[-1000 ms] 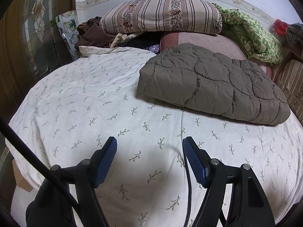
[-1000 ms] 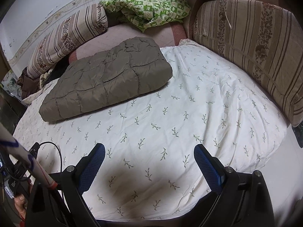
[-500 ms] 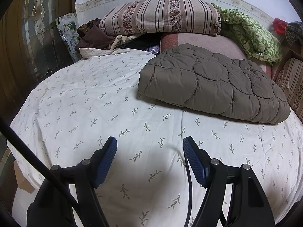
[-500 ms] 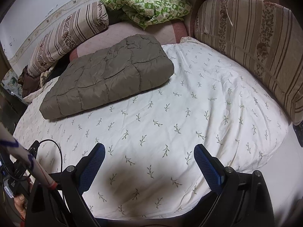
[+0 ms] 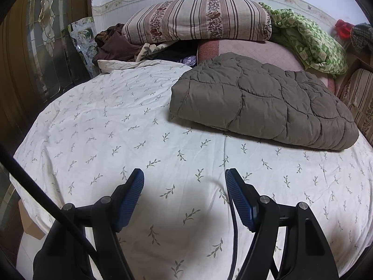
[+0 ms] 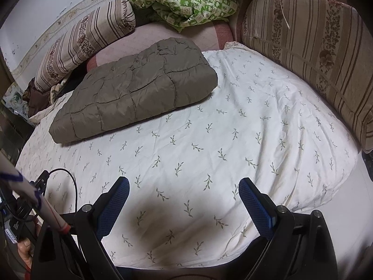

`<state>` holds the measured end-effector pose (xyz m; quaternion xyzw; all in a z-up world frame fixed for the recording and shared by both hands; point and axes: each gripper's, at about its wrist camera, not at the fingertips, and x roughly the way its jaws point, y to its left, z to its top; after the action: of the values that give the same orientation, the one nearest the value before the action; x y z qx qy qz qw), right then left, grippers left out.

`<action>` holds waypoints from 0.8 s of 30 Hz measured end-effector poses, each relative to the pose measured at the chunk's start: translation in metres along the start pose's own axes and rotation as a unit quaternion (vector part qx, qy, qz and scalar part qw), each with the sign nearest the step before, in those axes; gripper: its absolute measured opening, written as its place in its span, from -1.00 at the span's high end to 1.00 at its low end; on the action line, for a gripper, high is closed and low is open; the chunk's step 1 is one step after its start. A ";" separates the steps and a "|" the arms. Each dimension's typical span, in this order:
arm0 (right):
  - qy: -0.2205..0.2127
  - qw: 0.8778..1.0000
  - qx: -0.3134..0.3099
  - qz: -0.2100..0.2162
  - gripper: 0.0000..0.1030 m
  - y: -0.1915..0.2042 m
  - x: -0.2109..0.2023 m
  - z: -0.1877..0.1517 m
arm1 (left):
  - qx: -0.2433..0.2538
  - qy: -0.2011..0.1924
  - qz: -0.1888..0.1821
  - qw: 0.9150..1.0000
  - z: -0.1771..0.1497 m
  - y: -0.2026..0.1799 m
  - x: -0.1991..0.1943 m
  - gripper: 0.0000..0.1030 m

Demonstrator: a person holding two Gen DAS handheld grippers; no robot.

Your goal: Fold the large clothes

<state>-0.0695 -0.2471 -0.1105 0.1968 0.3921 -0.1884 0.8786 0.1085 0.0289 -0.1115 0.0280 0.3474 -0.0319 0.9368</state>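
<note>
Garment: quilted grey-brown padded coat [image 5: 263, 100], folded into a thick bundle, lies flat on the far half of the bed, its near edge on the bed sheet and its far edge against the pink blanket.
Garment, right wrist view: same coat [image 6: 137, 88] sits in the upper left, well apart from both tools.
Bed sheet: white sheet [image 5: 116, 126] with a small green sprig print covers the bed; light creases show near the coat.
Left tool: left tool [image 5: 184, 177] is released, its blue-padded jaws spread wide with nothing between them; it hovers over bare sheet at the near edge of the bed.
Right tool: right tool [image 6: 184, 184] is released, jaws spread wide and holding nothing, above the near sheet.
Head of bed: striped floral pillow [image 5: 198, 19] rests on the pink blanket [image 5: 251, 49]; green patterned quilt [image 5: 310, 42] is bunched just beside the pillow.
Right side: striped cushion [image 6: 314, 53] stands along the bed's edge.
Left corner: dark brown clothing [image 5: 112, 46] is heaped beside the pillow.
</note>
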 end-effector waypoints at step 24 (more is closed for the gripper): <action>0.000 1.000 0.008 0.006 -0.89 -0.001 0.002 -0.004 | -0.004 0.003 0.016 1.000 0.001 0.011 -0.008 -0.40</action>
<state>-0.0719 -0.2464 -0.1148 0.2056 0.3894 -0.1866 0.8782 0.1037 0.0397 -0.1047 0.0302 0.3496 -0.0153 0.9363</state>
